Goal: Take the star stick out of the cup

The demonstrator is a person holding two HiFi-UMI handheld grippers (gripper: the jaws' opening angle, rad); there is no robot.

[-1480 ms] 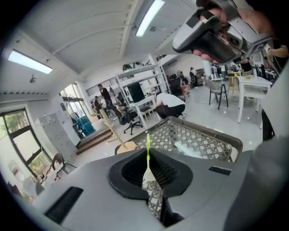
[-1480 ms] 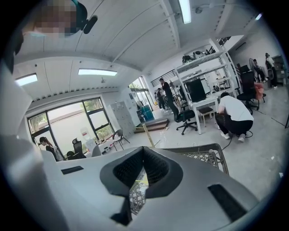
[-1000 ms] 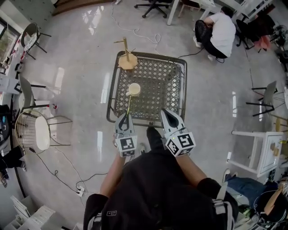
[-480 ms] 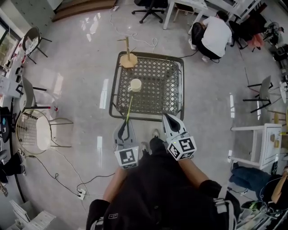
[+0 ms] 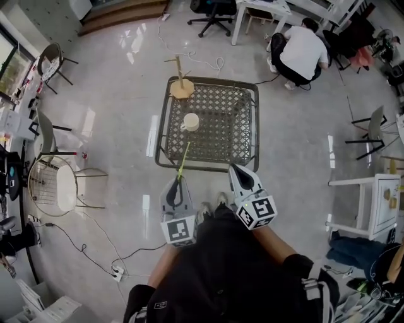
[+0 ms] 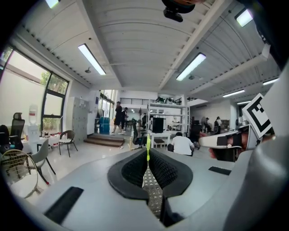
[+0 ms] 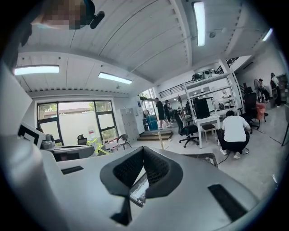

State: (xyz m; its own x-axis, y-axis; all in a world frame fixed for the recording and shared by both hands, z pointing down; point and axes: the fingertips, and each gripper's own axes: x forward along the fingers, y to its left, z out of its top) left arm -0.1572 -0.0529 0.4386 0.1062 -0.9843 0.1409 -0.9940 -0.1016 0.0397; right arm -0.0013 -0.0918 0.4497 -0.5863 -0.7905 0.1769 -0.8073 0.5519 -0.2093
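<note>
A cream cup (image 5: 190, 122) stands on the metal lattice table (image 5: 163, 135). The thin yellow-green star stick (image 5: 184, 161) slants from above the table's near edge back to my left gripper (image 5: 178, 182), which is shut on it. Its far end is clear of the cup. In the left gripper view the stick (image 6: 147, 143) rises between the closed pads of the left gripper (image 6: 147, 154). From the right gripper view, the star (image 7: 95, 145) shows beside the left gripper's tips. My right gripper (image 5: 234, 170) hovers near the table's front right, shut and empty; its own view shows its jaws (image 7: 143, 151) meeting.
A wooden peg stand (image 5: 180, 85) sits on the table's far left corner. A person (image 5: 303, 49) crouches at the back right near an office chair (image 5: 211, 7). Wire chairs (image 5: 53, 183) stand at the left, a white table (image 5: 372, 205) at the right. Cables (image 5: 95, 252) cross the floor.
The left gripper has drawn back with the stick, whose far end has come out of the cup. Both grippers now sit farther from the table.
</note>
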